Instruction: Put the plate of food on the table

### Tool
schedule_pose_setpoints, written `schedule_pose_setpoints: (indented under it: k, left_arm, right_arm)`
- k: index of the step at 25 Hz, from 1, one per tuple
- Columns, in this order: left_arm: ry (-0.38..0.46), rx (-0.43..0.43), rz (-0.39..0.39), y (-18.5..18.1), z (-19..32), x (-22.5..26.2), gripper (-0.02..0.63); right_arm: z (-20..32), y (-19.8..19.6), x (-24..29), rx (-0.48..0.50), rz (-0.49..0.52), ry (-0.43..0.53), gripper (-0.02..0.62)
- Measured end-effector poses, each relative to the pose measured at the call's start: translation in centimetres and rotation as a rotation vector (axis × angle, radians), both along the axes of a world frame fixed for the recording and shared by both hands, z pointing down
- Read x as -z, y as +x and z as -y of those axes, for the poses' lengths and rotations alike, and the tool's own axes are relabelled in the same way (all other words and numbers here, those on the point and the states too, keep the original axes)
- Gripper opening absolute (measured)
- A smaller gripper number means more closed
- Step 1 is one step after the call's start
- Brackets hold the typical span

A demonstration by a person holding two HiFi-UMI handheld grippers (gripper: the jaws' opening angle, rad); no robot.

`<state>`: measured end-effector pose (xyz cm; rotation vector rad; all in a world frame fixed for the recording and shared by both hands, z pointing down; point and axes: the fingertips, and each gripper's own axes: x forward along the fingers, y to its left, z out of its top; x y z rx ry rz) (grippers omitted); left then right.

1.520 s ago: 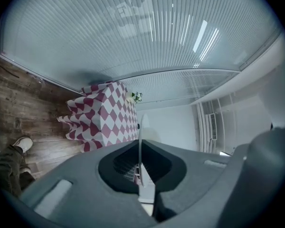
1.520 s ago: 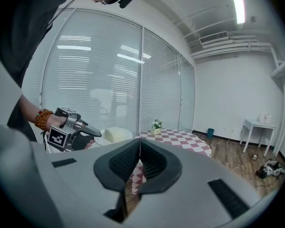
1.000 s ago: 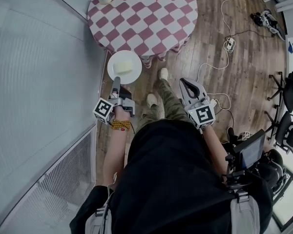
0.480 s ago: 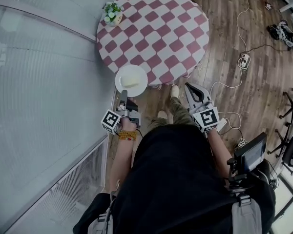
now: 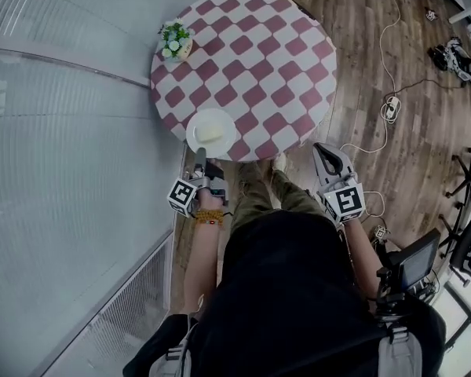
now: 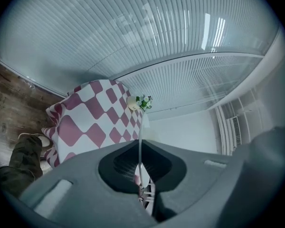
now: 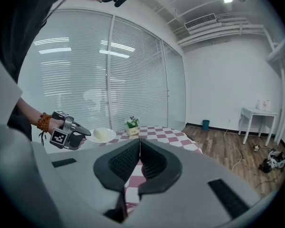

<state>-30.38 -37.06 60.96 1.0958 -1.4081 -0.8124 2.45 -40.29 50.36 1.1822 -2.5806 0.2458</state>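
Left claw (image 5: 198,155): mine, clamped on the near rim of the plate (image 5: 212,132). The rim shows edge-on between the pressed pads in the left gripper view.
Reason for rim grip: holding only the edge leaves the underside free to land flat and keeps my jaws off the food (image 5: 209,131).
Plate, position: level, over the near edge of the round checked surface (image 5: 255,61), on my left side. The right gripper view suggests it hangs just above the cloth. I cannot tell for sure whether it touches.
Food: a pale lump at the middle of the plate, so it sits steady while the plate is carried level.
Right claw (image 5: 323,151): jaws together with nothing between them, held off the surface at my right side, out of the plate's way.
Flower pot (image 5: 175,42): at the far left edge of the surface, well apart from the plate, so the near cloth is free.
Stage, my judgement: plate at the surface, not yet released.
Next call: lower it flat, then part the left jaws.
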Motion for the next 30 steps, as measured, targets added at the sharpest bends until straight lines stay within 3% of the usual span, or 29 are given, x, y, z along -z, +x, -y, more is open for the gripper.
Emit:
schedule_pose_setpoints:
  k: [7, 14, 23, 30]
  left_arm:
    - [-0.047, -0.049, -0.026, -1.4, 6.4, -2.7, 0.011]
    - [-0.044, -0.106, -0.054, -2.9, 12.4, -4.9, 0.012]
    - [-0.057, -0.208, -0.072, -3.5, 17.7, -9.1, 0.012]
    - [-0.093, -0.232, -0.104, -4.6, 20.5, -12.1, 0.012]
  right_arm:
    - [1.4, 1.1, 1.3, -0.116, -0.040, -0.033, 0.009]
    - [2.5, 0.4, 2.1, -0.222, -0.073, -0.026, 0.009]
    - [0.3, -0.5, 2.1, -0.384, -0.098, -0.072, 0.009]
    - [-1.5, -1.7, 1.0, -0.459, -0.119, -0.103, 0.009]
